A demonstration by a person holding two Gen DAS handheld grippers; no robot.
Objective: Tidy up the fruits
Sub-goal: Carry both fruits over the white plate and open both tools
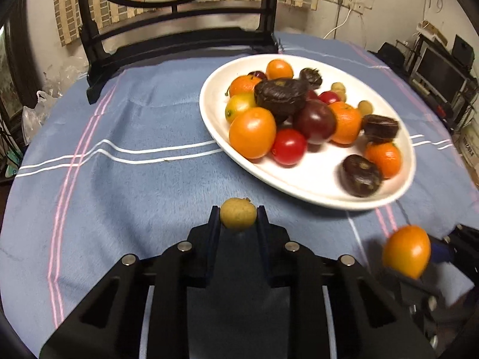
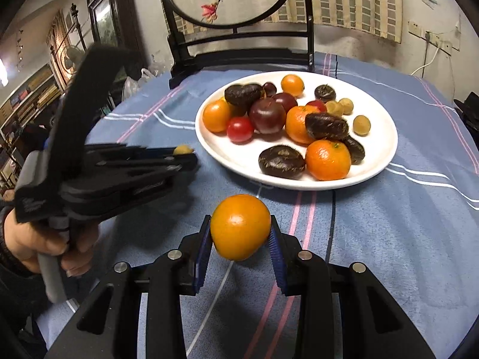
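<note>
The left gripper (image 1: 238, 217), tilted downward, is clamped on a small tan fruit (image 1: 238, 213) just short of the white plate (image 1: 314, 193). The right gripper (image 2: 241, 233), angled likewise, pinches an orange fruit (image 2: 240, 227) near the plate's front rim; a hand (image 2: 39, 239) grips the left tool's handle.

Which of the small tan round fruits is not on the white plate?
The small tan fruit clamped in the left gripper, above the blue tablecloth. The other tan ones lie on the white plate, at its far right side.
</note>
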